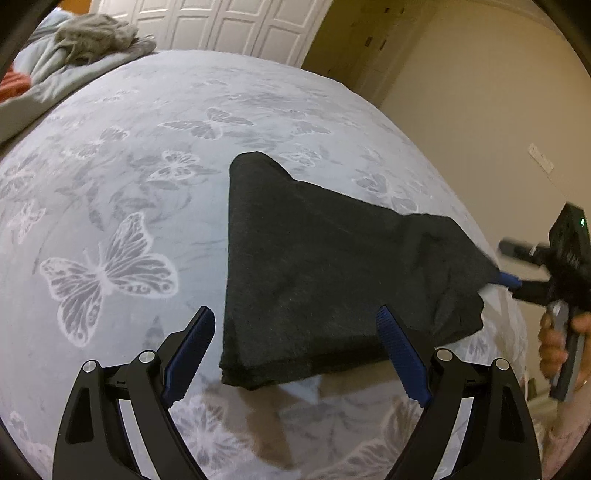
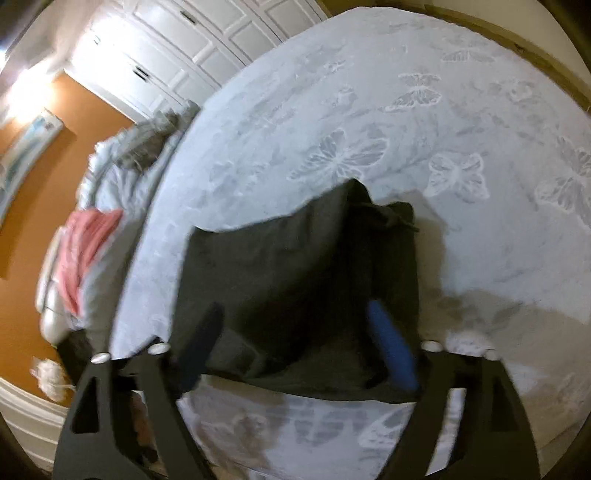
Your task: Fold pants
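Note:
Dark grey folded pants (image 1: pixel 317 269) lie on the butterfly-print bedspread (image 1: pixel 147 155). My left gripper (image 1: pixel 295 321) is open, its blue pads (image 1: pixel 195 339) either side of the pants' near left corner, just above the cloth. My right gripper (image 1: pixel 506 284) shows at the pants' right edge, its blue fingertips close by the fabric. In the blurred right wrist view the right gripper (image 2: pixel 295 332) is open, its fingers (image 2: pixel 391 347) spread over the pants (image 2: pixel 288 266), holding nothing.
Crumpled grey and light-blue bedding (image 1: pixel 85 40) and something red (image 1: pixel 14 86) lie at the far left of the bed. White panelled doors (image 1: pixel 229 26) stand behind. The bed's right edge drops off beside a beige wall (image 1: pixel 461 92).

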Action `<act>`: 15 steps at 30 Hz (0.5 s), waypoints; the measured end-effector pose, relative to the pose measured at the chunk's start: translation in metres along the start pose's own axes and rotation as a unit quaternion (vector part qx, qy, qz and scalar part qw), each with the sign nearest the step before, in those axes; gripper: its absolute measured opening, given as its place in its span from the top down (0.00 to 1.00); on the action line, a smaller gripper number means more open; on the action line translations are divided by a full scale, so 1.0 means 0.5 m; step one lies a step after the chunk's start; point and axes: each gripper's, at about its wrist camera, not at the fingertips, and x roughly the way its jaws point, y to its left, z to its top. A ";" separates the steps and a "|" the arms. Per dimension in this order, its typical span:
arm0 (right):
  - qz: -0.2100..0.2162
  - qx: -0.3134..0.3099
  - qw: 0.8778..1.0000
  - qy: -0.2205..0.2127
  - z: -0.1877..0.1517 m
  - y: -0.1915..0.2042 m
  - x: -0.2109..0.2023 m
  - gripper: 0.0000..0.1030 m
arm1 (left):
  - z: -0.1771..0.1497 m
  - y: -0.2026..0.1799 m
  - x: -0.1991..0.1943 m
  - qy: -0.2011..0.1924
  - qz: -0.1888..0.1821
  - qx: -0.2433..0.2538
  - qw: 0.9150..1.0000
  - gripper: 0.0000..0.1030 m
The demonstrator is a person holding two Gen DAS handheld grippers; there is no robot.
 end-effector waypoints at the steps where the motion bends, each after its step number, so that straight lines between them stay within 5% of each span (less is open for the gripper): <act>1: 0.008 0.007 1.000 -0.002 0.001 -0.002 -0.005 0.19 | 0.001 0.000 0.000 0.000 0.002 0.003 1.000 0.16; 5: 0.014 0.013 1.000 -0.017 0.008 -0.008 -0.023 0.15 | 0.005 0.011 -0.006 -0.004 0.001 -0.009 1.000 0.16; 8: -0.012 0.008 1.000 0.011 0.007 -0.017 0.007 0.17 | 0.010 0.021 -0.004 -0.003 0.004 -0.022 1.000 0.16; 11: -0.052 -0.035 0.997 0.053 -0.004 -0.009 0.056 0.35 | 0.013 0.026 -0.002 -0.003 0.009 -0.029 1.000 0.16; 12: -0.064 -0.046 0.995 0.063 -0.011 -0.007 0.076 0.54 | 0.016 0.029 -0.003 -0.003 0.012 -0.032 0.999 0.16; 15: -0.093 -0.085 0.989 0.074 -0.025 0.006 0.111 0.80 | 0.033 0.051 -0.021 -0.018 0.014 -0.056 0.998 0.16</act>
